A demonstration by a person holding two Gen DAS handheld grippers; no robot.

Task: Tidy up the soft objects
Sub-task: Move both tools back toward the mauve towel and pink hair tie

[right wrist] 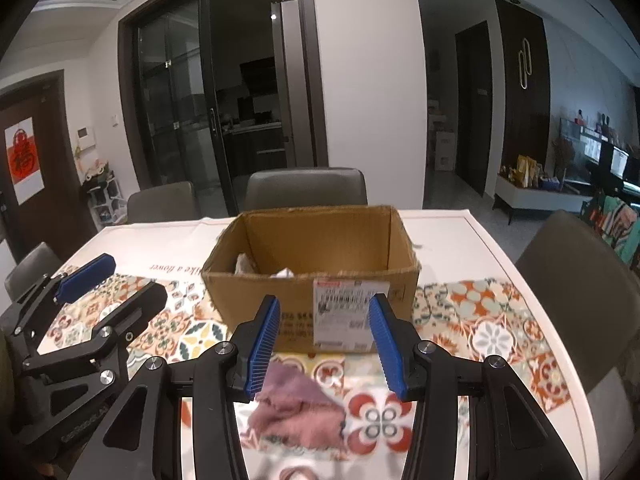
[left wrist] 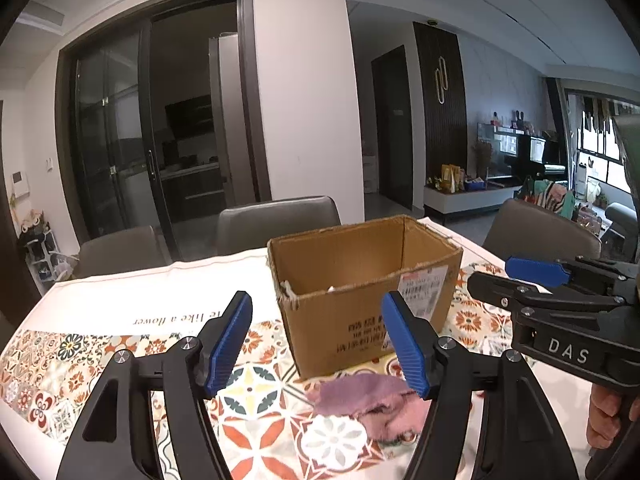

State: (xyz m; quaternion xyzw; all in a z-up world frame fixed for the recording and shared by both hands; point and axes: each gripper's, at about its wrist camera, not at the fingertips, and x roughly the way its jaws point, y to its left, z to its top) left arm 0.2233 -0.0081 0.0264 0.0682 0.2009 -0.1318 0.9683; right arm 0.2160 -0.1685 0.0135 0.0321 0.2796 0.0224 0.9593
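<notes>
Hovering above the crumpled mauve-pink cloth [right wrist: 298, 412], both claws are spread wide and grip nothing. The right claw [right wrist: 324, 344] hangs with the cloth just below and slightly left of the gap between its blue ribbed pads, which looks like the line-up for a downward pinch. The left claw [left wrist: 318, 344] is held a little to the side, its right finger overlapping the same cloth [left wrist: 368, 404] in its own view, probably waiting to steady or gather a trailing fold.

The open brown cardboard box [right wrist: 316, 280] with a white shipping label stands just behind the cloth, its flaps gone and its mouth facing up, so it serves, I judge, as the bin for soft things. Some pale, whitish material already lies inside against the near-left wall; what it is cannot be told.

The tabletop [right wrist: 492, 320] is covered by a cloth printed with orange, teal and cream floral tiles, turning to plain white with a line of script beyond the box. Grey padded chairs [right wrist: 306, 188] ring the far side. Behind them are dark-framed glass sliding doors onto a kitchen, and a living area with a low cabinet lies off to the right.
</notes>
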